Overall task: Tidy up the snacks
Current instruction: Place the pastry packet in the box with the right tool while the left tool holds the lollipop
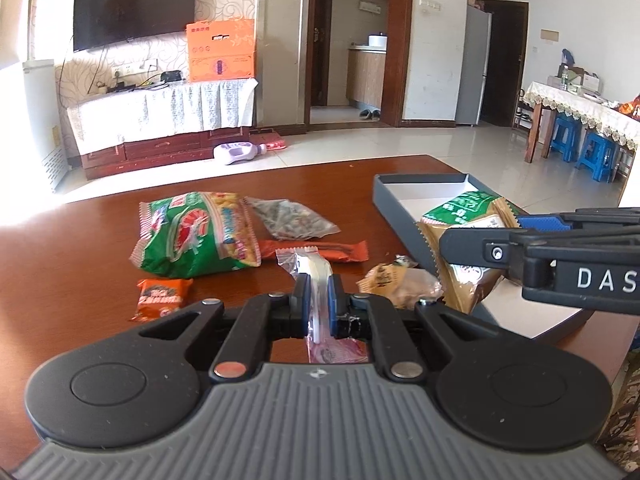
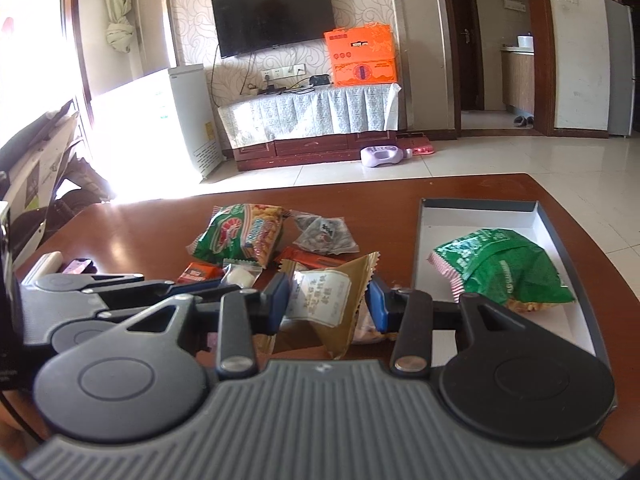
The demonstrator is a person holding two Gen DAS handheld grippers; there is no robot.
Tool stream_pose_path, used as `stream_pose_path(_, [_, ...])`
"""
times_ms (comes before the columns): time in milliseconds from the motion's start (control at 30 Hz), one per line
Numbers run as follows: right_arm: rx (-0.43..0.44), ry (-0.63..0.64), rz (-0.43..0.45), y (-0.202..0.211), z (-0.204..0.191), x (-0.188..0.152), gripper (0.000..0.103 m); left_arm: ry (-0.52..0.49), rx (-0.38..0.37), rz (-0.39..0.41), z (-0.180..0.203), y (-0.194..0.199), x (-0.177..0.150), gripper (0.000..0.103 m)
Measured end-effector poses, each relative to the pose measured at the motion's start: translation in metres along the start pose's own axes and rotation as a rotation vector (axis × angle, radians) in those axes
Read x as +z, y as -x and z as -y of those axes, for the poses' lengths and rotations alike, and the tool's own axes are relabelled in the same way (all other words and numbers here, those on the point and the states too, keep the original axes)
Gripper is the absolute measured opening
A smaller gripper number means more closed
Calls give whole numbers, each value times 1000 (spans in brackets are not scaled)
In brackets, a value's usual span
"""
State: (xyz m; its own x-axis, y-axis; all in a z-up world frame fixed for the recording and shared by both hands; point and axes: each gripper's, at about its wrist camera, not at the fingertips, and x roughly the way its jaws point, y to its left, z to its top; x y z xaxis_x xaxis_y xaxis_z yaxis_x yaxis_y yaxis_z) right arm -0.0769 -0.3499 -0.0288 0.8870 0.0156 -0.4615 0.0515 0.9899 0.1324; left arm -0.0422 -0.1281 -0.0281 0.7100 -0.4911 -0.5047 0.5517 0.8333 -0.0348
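Observation:
My left gripper is shut on a clear packet with a white candy, just above the brown table. My right gripper is shut on a gold-brown snack packet, which also shows in the left wrist view beside the tray. The grey tray with a white floor stands at the right and holds a green snack bag. On the table lie a large green and yellow bag, a clear packet of dark bits, an orange bar and a small orange packet.
A crumpled brown wrapper lies next to the tray. The table's far edge runs behind the snacks. Beyond are a TV cabinet, an orange box and a dining table with blue stools.

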Motion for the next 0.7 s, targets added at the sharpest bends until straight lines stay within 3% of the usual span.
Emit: stream_pose_path(700, [-129, -77, 14, 16, 71, -15, 44, -16, -75, -17, 49, -24, 10, 11])
